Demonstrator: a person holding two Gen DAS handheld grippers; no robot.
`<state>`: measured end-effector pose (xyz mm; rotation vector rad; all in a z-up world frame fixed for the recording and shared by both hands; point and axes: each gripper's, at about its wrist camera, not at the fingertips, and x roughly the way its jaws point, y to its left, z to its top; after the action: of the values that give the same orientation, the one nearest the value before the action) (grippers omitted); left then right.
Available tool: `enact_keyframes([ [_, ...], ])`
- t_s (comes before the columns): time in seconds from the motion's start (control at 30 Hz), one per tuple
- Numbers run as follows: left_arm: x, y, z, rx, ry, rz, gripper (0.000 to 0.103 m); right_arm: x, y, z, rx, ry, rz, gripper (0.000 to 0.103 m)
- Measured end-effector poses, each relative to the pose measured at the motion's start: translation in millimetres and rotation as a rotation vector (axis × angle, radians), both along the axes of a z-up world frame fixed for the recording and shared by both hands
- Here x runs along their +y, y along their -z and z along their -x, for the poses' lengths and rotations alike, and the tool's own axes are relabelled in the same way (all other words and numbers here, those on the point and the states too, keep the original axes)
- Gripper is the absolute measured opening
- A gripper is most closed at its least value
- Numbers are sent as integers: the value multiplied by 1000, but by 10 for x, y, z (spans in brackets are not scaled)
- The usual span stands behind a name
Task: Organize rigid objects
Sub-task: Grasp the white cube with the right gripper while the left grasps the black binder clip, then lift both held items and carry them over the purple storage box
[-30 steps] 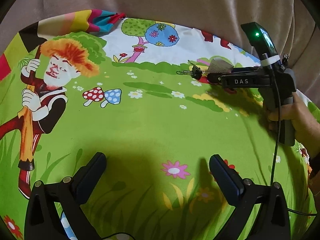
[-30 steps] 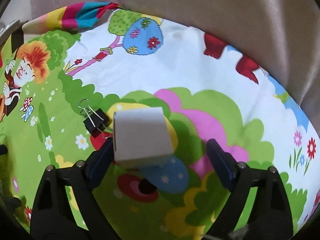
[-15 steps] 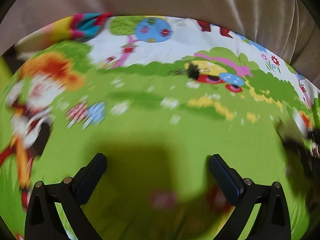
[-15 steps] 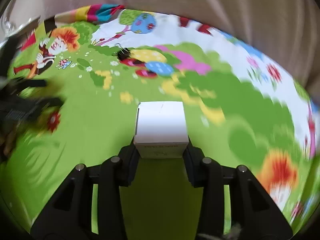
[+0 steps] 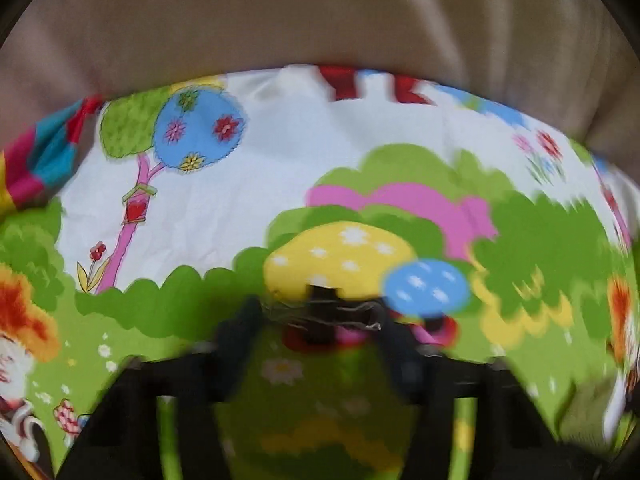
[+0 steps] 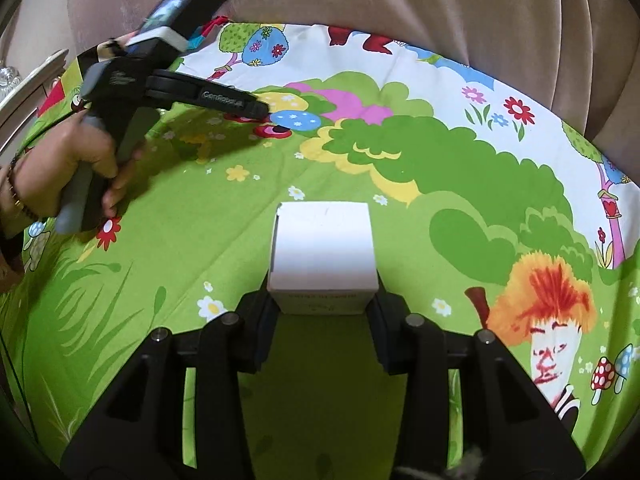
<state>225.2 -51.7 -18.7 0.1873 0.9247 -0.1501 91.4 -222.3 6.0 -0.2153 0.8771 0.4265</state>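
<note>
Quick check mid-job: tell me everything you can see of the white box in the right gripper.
The small white cardboard box looks cube-shaped, plain and closed, with faint print on its near face. It sits upright, clamped at its near end between the right gripper's black fingers, above the green cartoon-print cloth. Whether it touches the cloth is unclear.

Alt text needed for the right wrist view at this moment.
The right gripper clamps a small white box above a cartoon-print cloth. At upper left, a hand points the left gripper at the cloth's mushroom print.
</note>
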Motion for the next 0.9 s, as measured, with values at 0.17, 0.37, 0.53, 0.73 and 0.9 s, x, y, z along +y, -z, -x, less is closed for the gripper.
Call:
enact_keyframes([
  [0.17, 17, 32, 717, -1, 32, 64, 35, -1, 0, -8, 1, 2, -4, 45],
  [0.37, 173, -36, 1396, -12, -26, 178, 35, -5, -4, -12, 3, 6, -7, 45],
  [0.53, 110, -164, 1720, -34, -1, 156, 35, -9, -11, -8, -2, 14, 0, 45],
  [0.73, 53, -249, 2082, -44, 30, 169, 35, -173, -99, 161, -25, 91, -77, 44],
  [0.9, 49, -291, 2380, -42, 45, 183, 35, -272, -216, 718, -47, 148, -158, 44],
])
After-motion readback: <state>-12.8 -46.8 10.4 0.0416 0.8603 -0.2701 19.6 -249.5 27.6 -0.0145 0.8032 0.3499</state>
